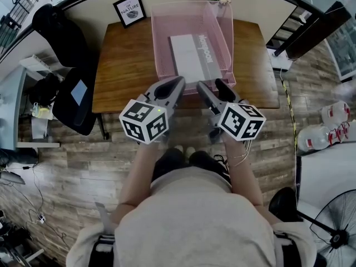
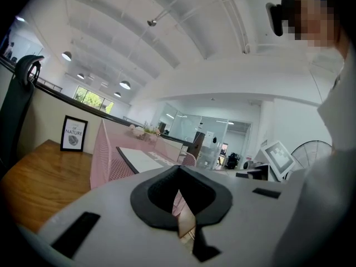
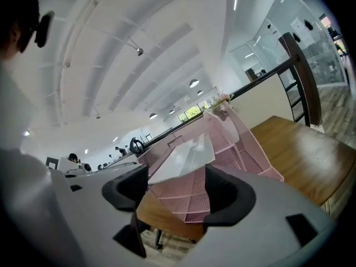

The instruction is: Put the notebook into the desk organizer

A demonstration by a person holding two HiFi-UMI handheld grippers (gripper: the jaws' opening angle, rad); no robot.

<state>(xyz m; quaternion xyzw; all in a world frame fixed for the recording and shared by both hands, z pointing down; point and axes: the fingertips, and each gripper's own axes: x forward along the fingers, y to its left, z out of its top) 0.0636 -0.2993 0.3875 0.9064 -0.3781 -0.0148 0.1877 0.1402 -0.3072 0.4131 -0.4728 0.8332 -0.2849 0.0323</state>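
The notebook (image 1: 191, 57) lies inside the pink mesh desk organizer (image 1: 219, 15), which stands toward the far side of the wooden desk (image 1: 125, 65). Its long edges run alongside the organizer's side walls, with its printed cover facing up. No part of it lies on the bare desk top. From the right gripper view its near end seems to sit a little raised toward the organizer's low front lip, though I cannot tell for sure whether it rests flat on the mesh floor.

Neither tool has hold of it. The right gripper (image 1: 211, 86) sits just short of the organizer's front, with its jaws spread wide and nothing between the pads (the notebook shows only beyond them, well clear). The left gripper (image 1: 178, 82) hangs beside it over the near edge of the desk, with its jaws closed together on nothing.

Judging by this, the main work looks done, as the notebook is in the organizer and free of any grip. What is left, at most, is to draw both tools back from the desk, and perhaps to nudge the notebook down if its near end is indeed propped on the lip
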